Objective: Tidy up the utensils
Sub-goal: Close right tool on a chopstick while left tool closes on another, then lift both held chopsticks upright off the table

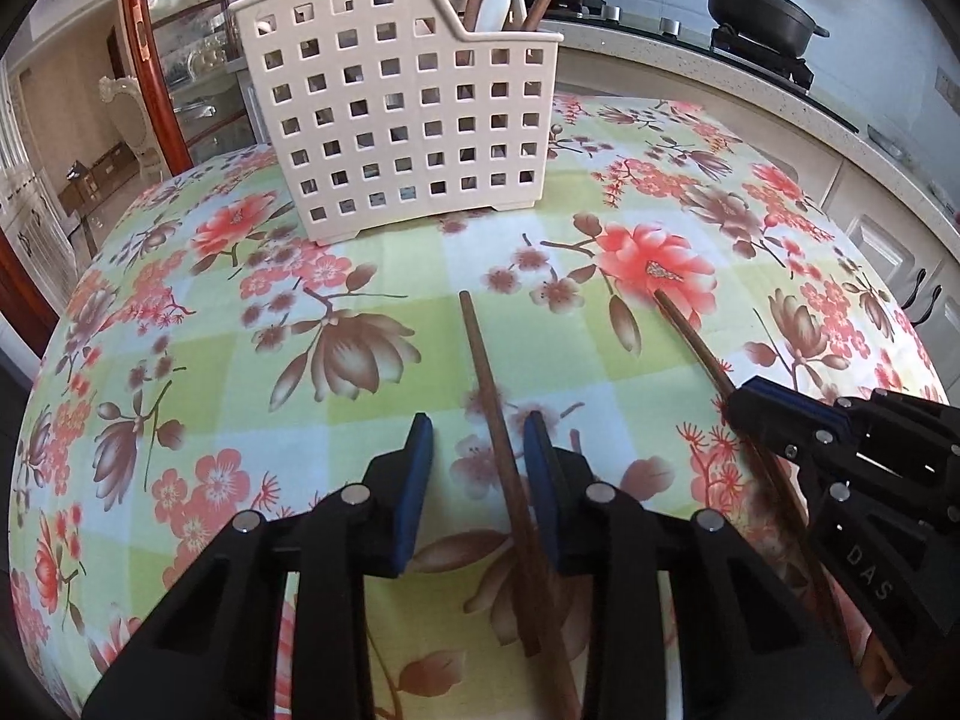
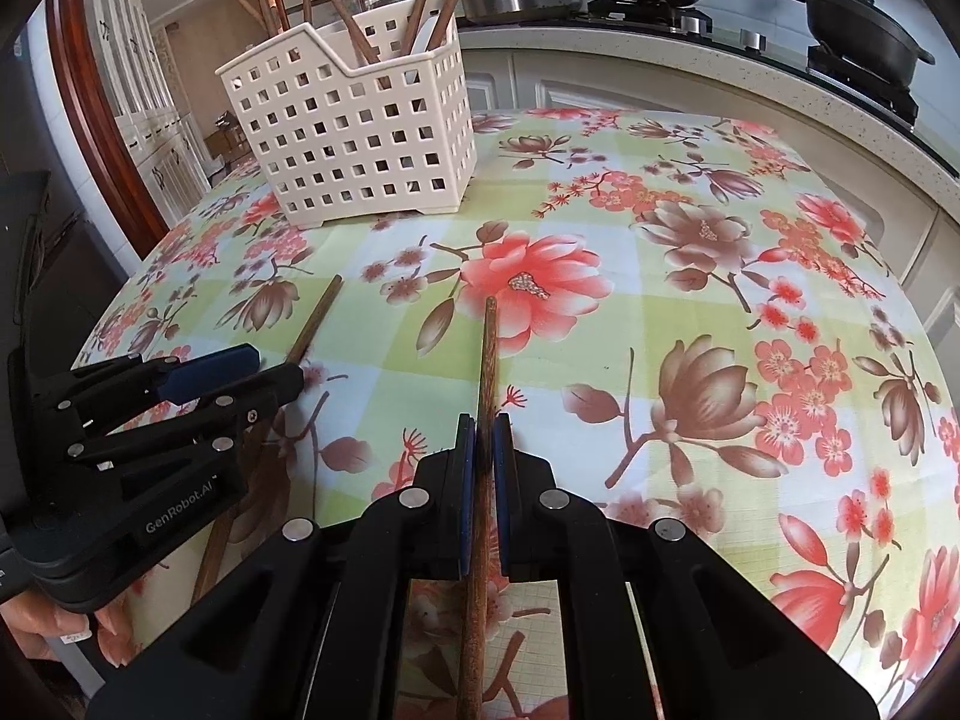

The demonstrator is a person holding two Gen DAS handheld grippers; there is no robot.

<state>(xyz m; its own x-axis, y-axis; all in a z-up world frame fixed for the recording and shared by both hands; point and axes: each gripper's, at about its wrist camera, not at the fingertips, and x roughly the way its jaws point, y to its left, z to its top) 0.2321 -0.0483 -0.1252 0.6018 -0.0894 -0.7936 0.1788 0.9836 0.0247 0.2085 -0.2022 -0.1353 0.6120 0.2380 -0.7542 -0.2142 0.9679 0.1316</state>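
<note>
A stone counter (image 1: 690,69) curves from 12 to 3 o'clock, carrying black pans (image 1: 759,6). A red wooden frame (image 1: 147,60) stands at 10 o'clock.

right tongs (image 2: 483,438) clamping wooden chopstick (image 2: 487,354), white basket (image 2: 354,138) beyond

Floral tablecloth (image 1: 372,276): utensil caddy (image 1: 408,120), chopsticks (image 1: 486,384).

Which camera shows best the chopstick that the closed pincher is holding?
The right wrist view: the right gripper is shut on the chopstick, which runs up the picture's middle. In the left wrist view that chopstick sits at the right, partly hidden by the gripper.
</note>
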